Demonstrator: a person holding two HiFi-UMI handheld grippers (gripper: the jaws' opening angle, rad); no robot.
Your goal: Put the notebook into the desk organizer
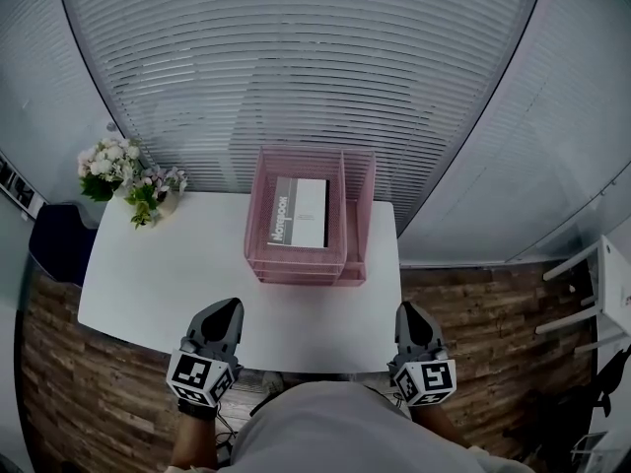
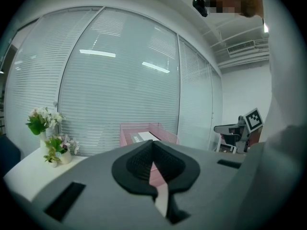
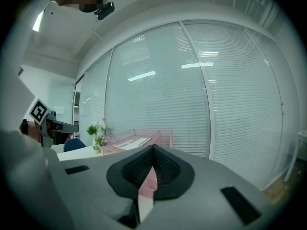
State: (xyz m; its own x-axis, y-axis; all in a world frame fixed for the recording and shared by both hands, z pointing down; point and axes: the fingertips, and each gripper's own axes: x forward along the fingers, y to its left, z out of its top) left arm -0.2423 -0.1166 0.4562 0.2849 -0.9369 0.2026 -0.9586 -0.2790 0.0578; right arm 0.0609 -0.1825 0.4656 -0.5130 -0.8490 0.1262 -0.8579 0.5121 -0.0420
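Lying flat inside the pink desk organizer on the counter, the notebook looks delivered. The left tongs and right tongs are pressed together, empty, well short of it.

Two grippers are showing: one left gripper and one right gripper. One table is standing ahead of both, carrying one desk organizer ahead and between them. One notebook is lying inside it. Two flower bunches are sitting ahead-left of the left gripper.
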